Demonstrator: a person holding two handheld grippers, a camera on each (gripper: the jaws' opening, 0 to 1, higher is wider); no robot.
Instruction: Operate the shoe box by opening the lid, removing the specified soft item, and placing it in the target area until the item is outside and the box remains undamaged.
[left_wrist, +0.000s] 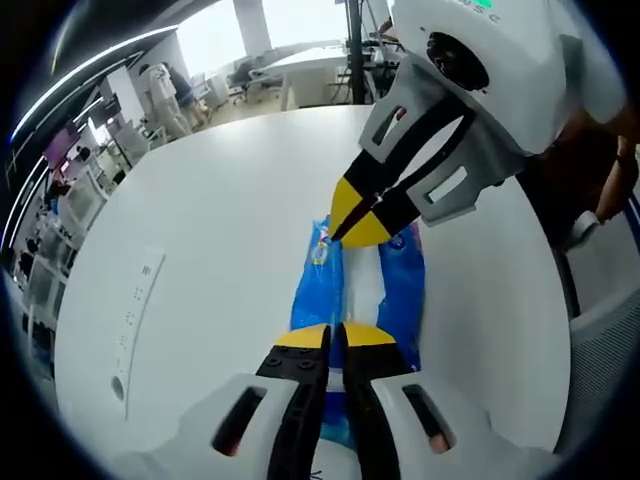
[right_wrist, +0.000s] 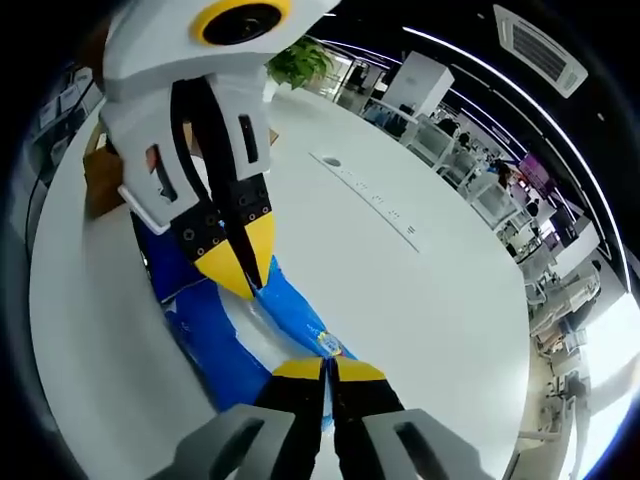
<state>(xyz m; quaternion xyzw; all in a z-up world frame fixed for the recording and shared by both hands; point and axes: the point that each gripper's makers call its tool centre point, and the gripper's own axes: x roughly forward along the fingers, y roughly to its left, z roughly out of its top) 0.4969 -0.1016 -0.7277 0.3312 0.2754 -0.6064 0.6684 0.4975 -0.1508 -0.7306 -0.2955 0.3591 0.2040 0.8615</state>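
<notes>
Left gripper view: white desk (left_wrist: 200, 230) at left; blue pack (left_wrist: 322, 290) at centre, flat on the desk; left gripper (left_wrist: 336, 335) pinches its near end, right gripper (left_wrist: 352, 222) its far end. Right gripper view: brown box (right_wrist: 100, 180) at upper left; pack already outside; release remains.

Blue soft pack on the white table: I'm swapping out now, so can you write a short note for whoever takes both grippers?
Left gripper: jaws shut on one end of the blue soft pack.
Right gripper: jaws shut on the opposite end.
The pack lies stretched between them on the white table.
A brown box sits behind the left gripper in the right gripper view; its lid state can't be judged.
Done: the pack is out of the box.
Left: set it in the target area and release.
</notes>
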